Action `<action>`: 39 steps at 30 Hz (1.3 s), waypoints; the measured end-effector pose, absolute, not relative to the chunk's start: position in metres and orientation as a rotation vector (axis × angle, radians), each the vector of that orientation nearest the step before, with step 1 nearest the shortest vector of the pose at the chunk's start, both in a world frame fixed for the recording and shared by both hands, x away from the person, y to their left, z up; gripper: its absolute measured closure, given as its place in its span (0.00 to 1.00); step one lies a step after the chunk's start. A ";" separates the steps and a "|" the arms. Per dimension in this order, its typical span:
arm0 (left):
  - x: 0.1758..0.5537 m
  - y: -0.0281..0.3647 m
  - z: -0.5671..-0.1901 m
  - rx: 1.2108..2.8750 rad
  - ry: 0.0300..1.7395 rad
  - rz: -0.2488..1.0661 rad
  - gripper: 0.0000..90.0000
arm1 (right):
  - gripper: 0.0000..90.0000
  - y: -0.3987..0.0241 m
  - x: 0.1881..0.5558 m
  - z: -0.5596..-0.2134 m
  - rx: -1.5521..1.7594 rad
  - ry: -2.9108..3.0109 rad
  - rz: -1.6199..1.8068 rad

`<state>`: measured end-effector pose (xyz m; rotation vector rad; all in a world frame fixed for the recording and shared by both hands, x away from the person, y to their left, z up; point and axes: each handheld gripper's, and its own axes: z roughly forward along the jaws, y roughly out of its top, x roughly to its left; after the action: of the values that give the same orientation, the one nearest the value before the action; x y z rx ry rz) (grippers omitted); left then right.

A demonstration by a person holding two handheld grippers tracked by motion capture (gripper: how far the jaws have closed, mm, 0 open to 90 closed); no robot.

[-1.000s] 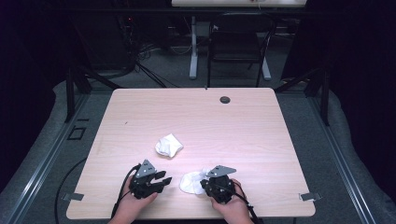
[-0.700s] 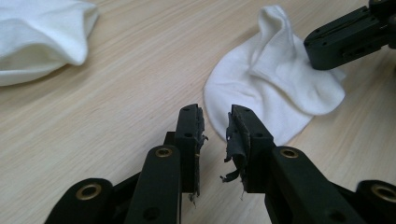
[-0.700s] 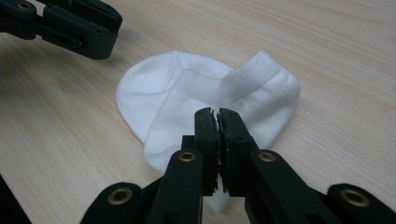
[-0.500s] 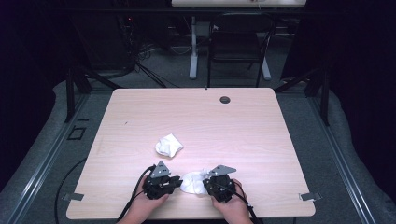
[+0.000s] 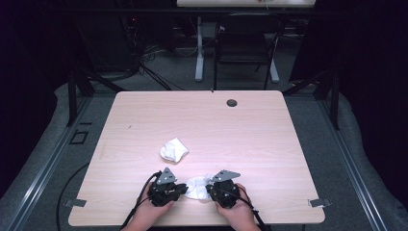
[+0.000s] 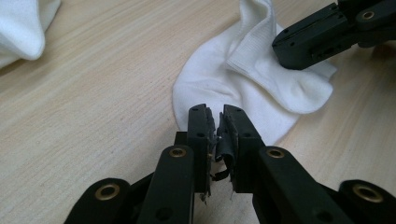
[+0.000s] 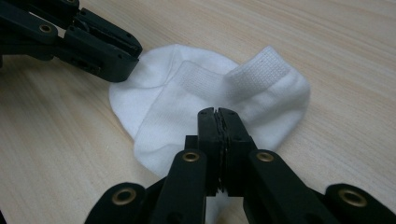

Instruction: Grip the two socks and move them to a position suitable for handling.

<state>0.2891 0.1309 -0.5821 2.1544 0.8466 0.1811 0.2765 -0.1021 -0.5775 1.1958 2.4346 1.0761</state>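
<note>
A white ankle sock [image 5: 196, 186] lies folded near the table's front edge, between my two grippers. My left gripper [image 6: 215, 112] has just been closing its jaws, which now pinch the sock's rounded toe edge [image 6: 196, 100]. From the right gripper view, the left gripper [image 7: 127, 65] bites that same edge. My right gripper [image 7: 217, 113] is shut, with its tips on the sock's ribbed cuff side [image 7: 261, 70]. The left gripper view shows the right gripper [image 6: 281, 50] gripping a fold of the sock. A second white sock [image 5: 173, 150] lies crumpled farther in.
The wooden table [image 5: 250, 139] has a small dark grommet [image 5: 232, 103] near its far edge. A chair [image 5: 243, 45] and a table leg stand on the floor beyond it. Cables trail from both grippers over the front edge.
My left gripper has moved right to the sock's left edge, and its jaws have come together there. The right gripper has held still on the sock.
</note>
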 end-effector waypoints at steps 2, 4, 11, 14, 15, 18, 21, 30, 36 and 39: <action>0.289 0.131 -0.582 2.155 0.846 0.179 0.91 | 0.98 -0.102 0.277 -0.578 1.188 2.436 1.083; 0.288 0.132 -0.582 2.157 0.845 0.181 0.91 | 0.98 -0.101 0.278 -0.578 1.190 2.440 1.080; 0.280 0.133 -0.582 2.161 0.858 0.170 0.91 | 0.95 -0.097 0.281 -0.577 1.192 2.437 1.073; 0.278 0.134 -0.582 2.163 0.856 0.169 0.91 | 0.93 -0.098 0.282 -0.575 1.191 2.436 1.076; 0.278 0.134 -0.582 2.161 0.856 0.170 0.91 | 0.92 -0.097 0.281 -0.574 1.208 2.423 1.099; 0.278 0.134 -0.582 2.161 0.854 0.170 0.91 | 0.87 -0.093 0.278 -0.568 1.211 2.400 1.130; 0.277 0.134 -0.582 2.159 0.853 0.172 0.91 | 0.84 -0.085 0.275 -0.563 1.180 2.396 1.135; 0.278 0.135 -0.582 2.157 0.849 0.171 0.91 | 0.76 -0.068 0.275 -0.571 1.142 2.403 1.096; 0.278 0.135 -0.582 2.158 0.849 0.173 0.91 | 0.77 -0.063 0.276 -0.576 1.145 2.401 1.074; 0.278 0.135 -0.582 2.158 0.849 0.175 0.91 | 0.85 -0.064 0.276 -0.577 1.146 2.411 1.056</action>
<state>0.2778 0.1347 -0.5824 2.1575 0.8495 0.1746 0.2761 -0.0638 -0.5770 1.1458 2.4106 1.0561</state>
